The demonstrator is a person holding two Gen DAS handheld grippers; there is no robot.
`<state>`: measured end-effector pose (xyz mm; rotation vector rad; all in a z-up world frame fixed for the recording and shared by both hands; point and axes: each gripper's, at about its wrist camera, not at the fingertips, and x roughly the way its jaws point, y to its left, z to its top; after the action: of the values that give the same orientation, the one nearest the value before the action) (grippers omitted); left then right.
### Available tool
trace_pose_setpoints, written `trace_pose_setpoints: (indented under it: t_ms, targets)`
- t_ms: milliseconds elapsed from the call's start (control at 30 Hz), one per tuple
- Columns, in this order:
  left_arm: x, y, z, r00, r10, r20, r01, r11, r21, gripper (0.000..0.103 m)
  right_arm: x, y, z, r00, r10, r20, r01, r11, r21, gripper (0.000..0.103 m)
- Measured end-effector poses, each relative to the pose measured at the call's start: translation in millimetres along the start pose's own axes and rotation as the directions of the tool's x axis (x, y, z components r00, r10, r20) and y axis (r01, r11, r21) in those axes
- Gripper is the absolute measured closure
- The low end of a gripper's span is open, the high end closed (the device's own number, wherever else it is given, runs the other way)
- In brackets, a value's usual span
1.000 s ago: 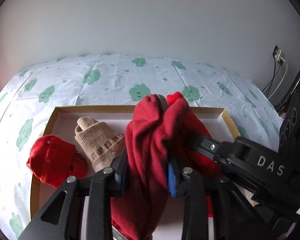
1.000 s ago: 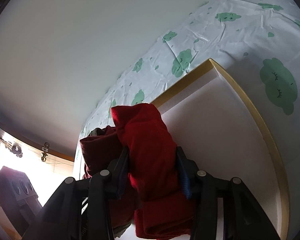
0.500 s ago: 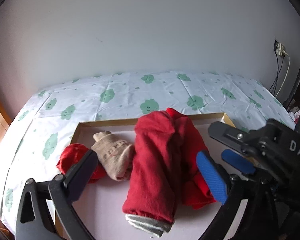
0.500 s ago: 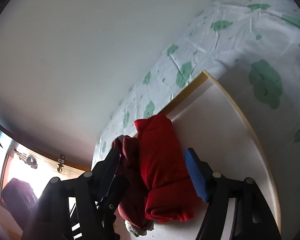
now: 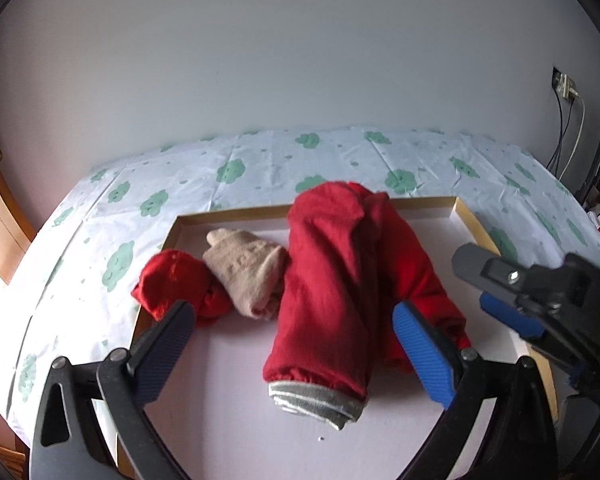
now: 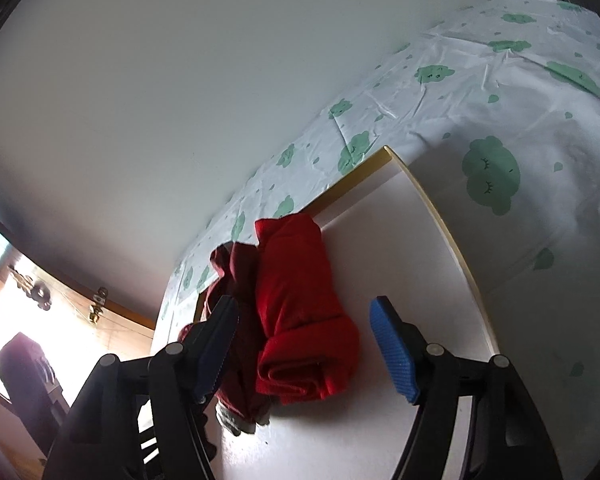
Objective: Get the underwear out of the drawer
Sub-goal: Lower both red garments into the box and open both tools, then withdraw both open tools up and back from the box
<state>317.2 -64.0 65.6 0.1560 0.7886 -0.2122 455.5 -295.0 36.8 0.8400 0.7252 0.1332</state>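
1. The left gripper (image 5: pixel 296 344) has its jaws spread wide, grasping nothing.
2. The right gripper (image 6: pixel 304 344) likewise gapes.
3. The red underwear (image 5: pixel 332 292) lies in the drawer (image 5: pixel 228 400) just beyond both pairs of jaws, untouched.

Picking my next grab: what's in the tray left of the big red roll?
A beige bundle touching the big red roll, then a small red bundle at the tray edge. Anything beneath them is hidden.

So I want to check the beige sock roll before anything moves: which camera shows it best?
The left wrist view: the beige sock roll lies fully visible in the tray, between two red items. In the right wrist view the red underwear hides it.
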Motion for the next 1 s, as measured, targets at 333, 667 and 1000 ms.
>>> trace_pose_setpoints:
  t_ms: [333, 667, 1000]
  targets:
    - [-3.6, 5.3, -18.0, 0.999, 0.036, 0.012, -0.036, 0.999, 0.021, 0.002, -19.0, 6.8, -9.1, 0.996, -0.038, 0.075, 0.048, 0.991, -0.128, 0.032]
    - [-16.4, 10.8, -31.0, 0.999, 0.028, 0.038, -0.029, 0.999, 0.016, 0.002, -34.2, -8.0, -17.2, 0.996, -0.051, 0.080, 0.061, 0.991, -0.121, 0.032]
    - [-45.4, 8.3, -52.1, 0.997, 0.001, 0.081, -0.003, 1.000, 0.025, 0.002, -69.1, 1.2, -38.7, 0.993, -0.046, 0.112, 0.069, 0.975, -0.212, 0.032]
